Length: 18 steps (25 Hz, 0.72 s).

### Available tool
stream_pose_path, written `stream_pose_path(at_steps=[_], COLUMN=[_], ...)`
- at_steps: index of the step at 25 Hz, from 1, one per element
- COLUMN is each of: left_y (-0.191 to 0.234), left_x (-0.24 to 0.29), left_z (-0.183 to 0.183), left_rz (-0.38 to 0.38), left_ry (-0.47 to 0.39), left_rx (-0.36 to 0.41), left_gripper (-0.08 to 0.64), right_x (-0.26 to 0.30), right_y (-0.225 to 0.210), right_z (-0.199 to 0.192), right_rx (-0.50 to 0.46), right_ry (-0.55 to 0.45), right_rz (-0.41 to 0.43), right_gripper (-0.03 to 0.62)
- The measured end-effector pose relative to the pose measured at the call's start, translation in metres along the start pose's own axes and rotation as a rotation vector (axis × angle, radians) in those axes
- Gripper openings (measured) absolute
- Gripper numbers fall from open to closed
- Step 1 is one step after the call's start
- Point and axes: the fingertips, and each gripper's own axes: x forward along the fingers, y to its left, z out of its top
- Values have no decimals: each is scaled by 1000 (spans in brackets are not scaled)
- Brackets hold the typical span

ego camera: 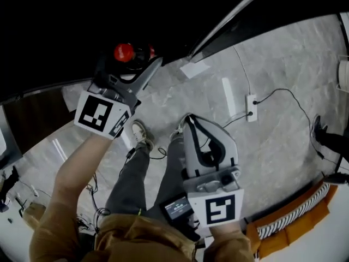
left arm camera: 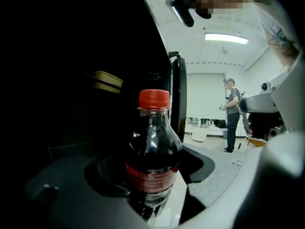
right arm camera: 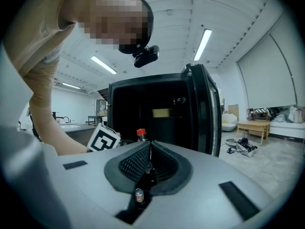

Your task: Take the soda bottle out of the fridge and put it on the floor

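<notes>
The soda bottle (left arm camera: pixel 152 151) is dark, with a red cap (left arm camera: pixel 154 99) and a red label. It stands upright between the jaws of my left gripper (left arm camera: pixel 155 180), which is shut on its lower body. In the head view the left gripper (ego camera: pixel 137 61) is at the upper left, at the edge of the black open fridge (ego camera: pixel 65 26), with the red cap (ego camera: pixel 124 52) showing above it. In the right gripper view the cap (right arm camera: pixel 141 133) shows before the open fridge (right arm camera: pixel 162 111). My right gripper (ego camera: pixel 188 119) hangs over the floor with its jaws closed and holds nothing (right arm camera: pixel 150 146).
The fridge door (ego camera: pixel 234 26) stands open at the upper right. The grey tiled floor (ego camera: pixel 278 146) has a power strip (ego camera: pixel 251 107) with cables. My legs and a shoe (ego camera: pixel 143 135) are below the grippers. An orange striped object (ego camera: pixel 294 217) lies bottom right. A person (left arm camera: pixel 233 113) stands far off.
</notes>
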Motion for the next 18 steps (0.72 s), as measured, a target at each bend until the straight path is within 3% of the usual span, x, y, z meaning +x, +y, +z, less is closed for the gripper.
stream_pose_path(at_steps=[4,9,18], left_y=[-23,-29,-27], left_x=[-16,-29,-30], left_z=[-25,-73,-136], left_rz=[-51,-37,-36], left_ry=[25,39,56], left_rx=[-33,-84,-55], left_gripper=[307,307,307], right_x=[7,11,17], right_y=[-14,-14,-10], right_z=[-25,-55,-107], right_rx=[-1,-34,-116], right_ry=[12,8,26], right_rz=[-28,-24,-34], right_gripper=[2,2,2])
